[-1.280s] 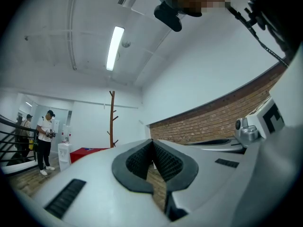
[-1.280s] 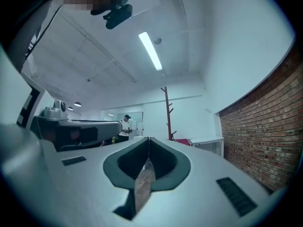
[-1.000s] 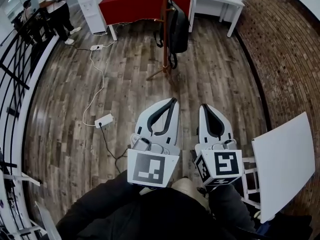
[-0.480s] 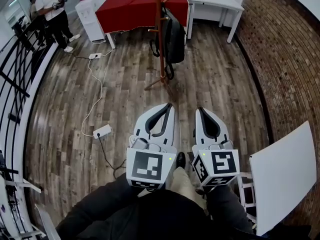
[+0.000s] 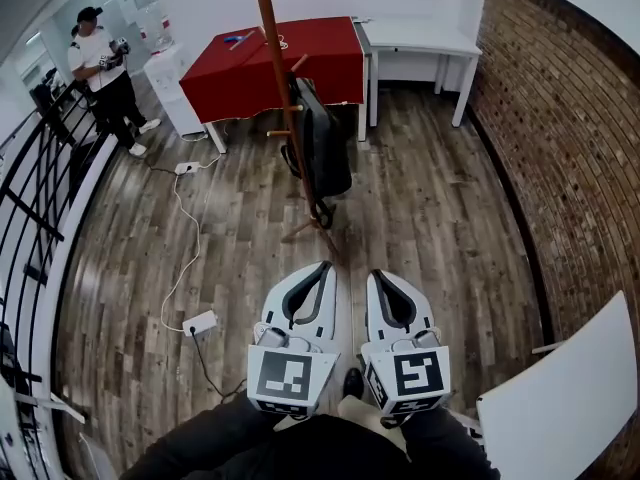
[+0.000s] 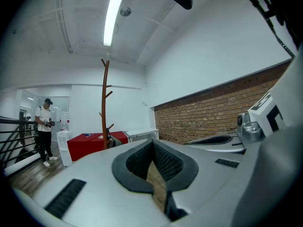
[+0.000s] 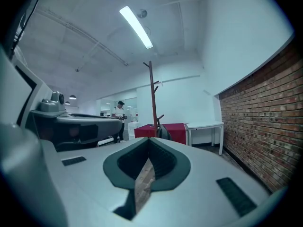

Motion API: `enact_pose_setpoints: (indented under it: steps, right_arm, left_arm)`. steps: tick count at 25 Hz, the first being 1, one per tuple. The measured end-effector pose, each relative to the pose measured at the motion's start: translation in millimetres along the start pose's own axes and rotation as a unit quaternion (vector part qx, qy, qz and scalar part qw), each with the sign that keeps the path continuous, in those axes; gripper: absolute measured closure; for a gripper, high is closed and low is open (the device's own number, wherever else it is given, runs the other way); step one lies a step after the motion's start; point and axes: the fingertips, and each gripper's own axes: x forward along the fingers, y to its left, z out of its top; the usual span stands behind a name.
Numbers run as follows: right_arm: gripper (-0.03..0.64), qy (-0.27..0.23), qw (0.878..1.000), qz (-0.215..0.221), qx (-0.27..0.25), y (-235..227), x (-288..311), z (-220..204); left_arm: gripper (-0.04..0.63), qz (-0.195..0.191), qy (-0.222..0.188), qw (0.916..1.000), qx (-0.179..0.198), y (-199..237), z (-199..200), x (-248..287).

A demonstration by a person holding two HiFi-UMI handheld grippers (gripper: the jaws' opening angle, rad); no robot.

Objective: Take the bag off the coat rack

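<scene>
A black bag (image 5: 322, 143) hangs on a tall wooden coat rack (image 5: 278, 88) that stands on the plank floor ahead of me. Both grippers are held low and side by side, well short of the rack. The left gripper (image 5: 325, 266) is shut and holds nothing. The right gripper (image 5: 373, 275) is likewise shut and empty. In the left gripper view the coat rack (image 6: 105, 103) rises at the left, with only an edge of the bag (image 6: 110, 143) showing above the closed jaws. In the right gripper view the rack (image 7: 152, 98) and the bag (image 7: 163, 132) stand straight ahead.
Behind the rack are a red-covered table (image 5: 270, 63) and a white table (image 5: 415, 38). A person (image 5: 105, 83) stands at the far left by a black railing (image 5: 40, 218). A power strip (image 5: 201, 323) and cable lie on the floor. A brick wall (image 5: 560, 148) runs along the right, and a white board (image 5: 560, 408) leans nearby.
The head view has lifted, so the rack shows taller and it and the bag sit lower and further left in the frame. Both grippers have dropped lower in the picture, still shut.
</scene>
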Motion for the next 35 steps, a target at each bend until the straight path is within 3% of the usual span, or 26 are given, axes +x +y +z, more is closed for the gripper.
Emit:
enact_pose_setpoints:
  steps: [11,16,23,35]
  right_arm:
    - [0.609,-0.009,1.000,0.010,-0.004,-67,63,16]
    - [0.609,-0.001,1.000,0.009,-0.006,-88,90,14]
    - [0.609,0.005,1.000,-0.007,-0.002,-139,134,6]
    - [0.609,0.004,1.000,-0.015,0.010,-230,236,29]
  left_arm:
    - [0.586,-0.002,-0.007,0.9999,0.012,0,9,91]
    - [0.586,0.002,-0.012,0.9999,-0.005,9,8,129]
    - [0.586,-0.024,0.004,0.9996,0.012,10,-9,199]
    - [0.586,-0.048,0.007,0.9987,0.013,24,7,336]
